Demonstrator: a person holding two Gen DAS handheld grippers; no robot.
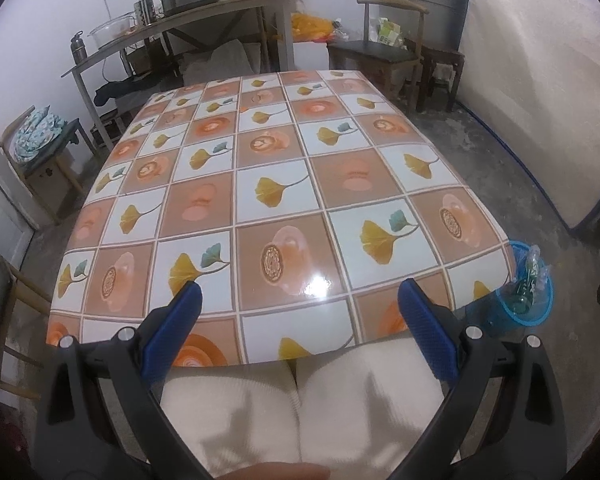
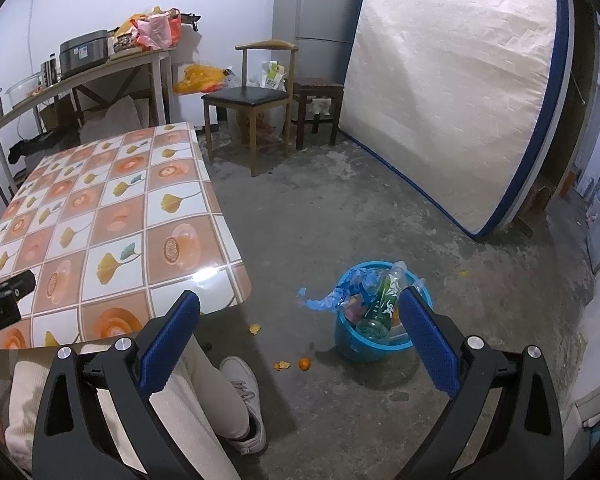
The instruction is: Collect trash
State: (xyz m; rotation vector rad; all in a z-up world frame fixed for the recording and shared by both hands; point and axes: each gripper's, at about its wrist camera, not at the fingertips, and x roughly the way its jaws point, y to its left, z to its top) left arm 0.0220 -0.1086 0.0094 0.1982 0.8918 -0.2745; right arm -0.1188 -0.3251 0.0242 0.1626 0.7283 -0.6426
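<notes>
A blue bin (image 2: pixel 364 344) stands on the floor right of the table, holding a green plastic bottle (image 2: pixel 382 302) and crumpled blue plastic (image 2: pixel 340 294). In the left wrist view the same bin (image 1: pixel 534 312) peeks past the table's right corner. Orange peel scraps (image 2: pixel 282 365) and a small orange piece (image 2: pixel 304 363) lie on the floor left of the bin. My right gripper (image 2: pixel 300 316) is open above the floor, with nothing between its fingers. My left gripper (image 1: pixel 300 308) is open over the near edge of the table (image 1: pixel 276 200), also holding nothing.
The patterned tablecloth top shows no loose items. A person's legs in cream trousers (image 1: pixel 300 412) and a white shoe (image 2: pixel 246 400) sit at the near edge. A mattress (image 2: pixel 452 92) leans on the right wall, with chairs (image 2: pixel 252 100) and a cluttered side table (image 1: pixel 180 20) behind.
</notes>
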